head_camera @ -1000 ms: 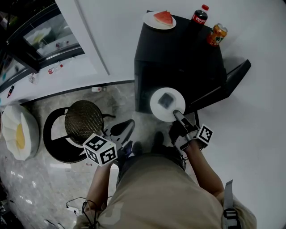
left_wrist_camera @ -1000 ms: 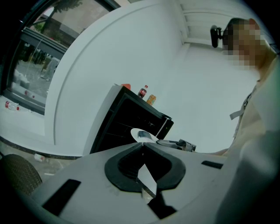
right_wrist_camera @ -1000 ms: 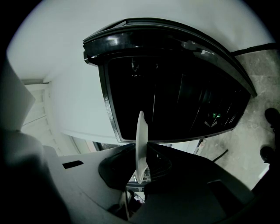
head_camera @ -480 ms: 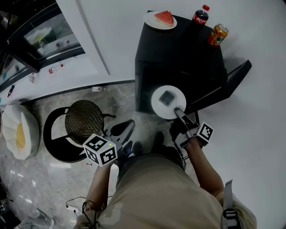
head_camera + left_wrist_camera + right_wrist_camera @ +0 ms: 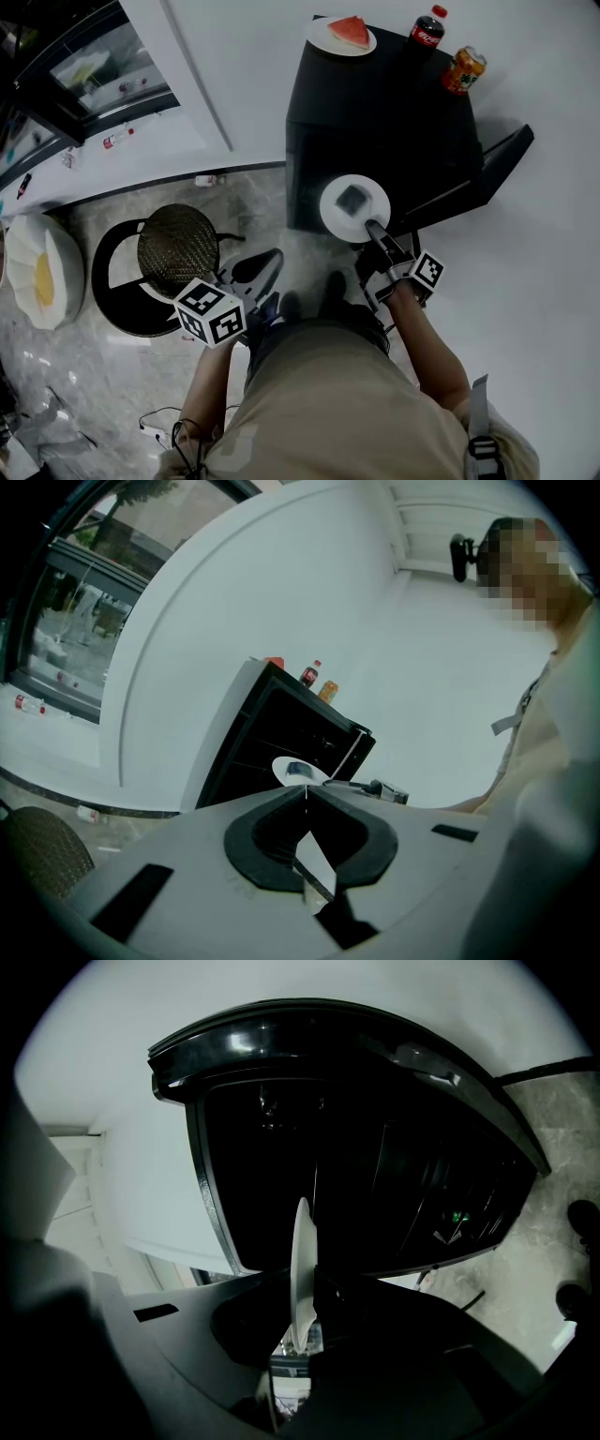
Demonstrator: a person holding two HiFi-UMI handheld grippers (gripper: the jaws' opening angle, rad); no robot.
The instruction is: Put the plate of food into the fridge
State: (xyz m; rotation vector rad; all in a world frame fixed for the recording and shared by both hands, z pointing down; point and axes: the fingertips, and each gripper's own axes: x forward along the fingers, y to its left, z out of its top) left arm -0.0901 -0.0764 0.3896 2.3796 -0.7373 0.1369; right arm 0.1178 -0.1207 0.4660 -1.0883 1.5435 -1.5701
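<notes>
Plate (image 5: 353,207) (rim nipped) in right tongs (image 5: 374,226) before open fridge (image 5: 375,89) | left tongs (image 5: 269,262) closed, empty | stool (image 5: 176,251) nearby

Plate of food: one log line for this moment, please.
right gripper: shut on plate rim | plate: in front of open fridge, not yet inside | left gripper: shut, empty, held low

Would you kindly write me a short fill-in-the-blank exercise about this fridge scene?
The right gripper grips the plate by its ___.
The jaws of the left gripper are ___ and empty.
The fridge has its door ___.
The bottle and the can stand on ___ of the fridge.
Missing: rim; shut; open; top.
</notes>
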